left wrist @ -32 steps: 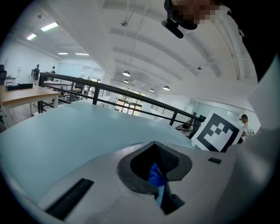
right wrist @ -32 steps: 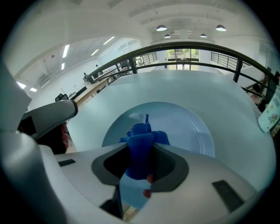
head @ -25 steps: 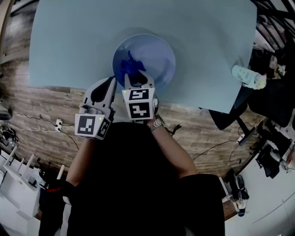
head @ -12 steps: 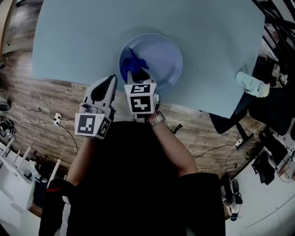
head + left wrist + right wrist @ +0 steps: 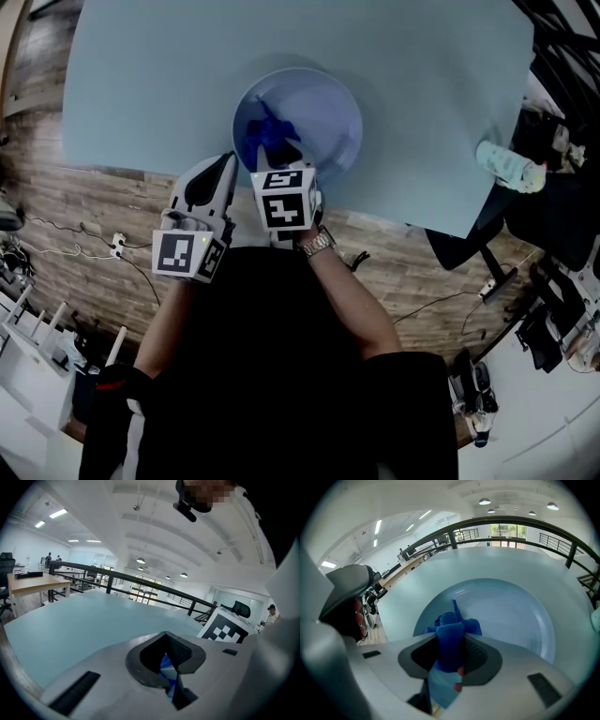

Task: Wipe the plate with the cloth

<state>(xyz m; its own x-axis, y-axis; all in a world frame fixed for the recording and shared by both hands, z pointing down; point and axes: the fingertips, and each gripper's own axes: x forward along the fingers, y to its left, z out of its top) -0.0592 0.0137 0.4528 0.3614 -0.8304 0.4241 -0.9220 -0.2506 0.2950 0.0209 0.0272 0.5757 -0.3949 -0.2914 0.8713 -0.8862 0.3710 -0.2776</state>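
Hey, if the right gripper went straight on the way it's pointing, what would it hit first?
Most likely the plate. The right gripper is shut on the cloth and points down into the plate, so the cloth would press onto it first. I can't tell whether the cloth already touches.

Open-plan office: desks (image 5: 33, 580), swivel chair (image 5: 241, 608), railing (image 5: 123, 576).

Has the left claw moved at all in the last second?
No. The left claw still sits by the plate's near-left rim.
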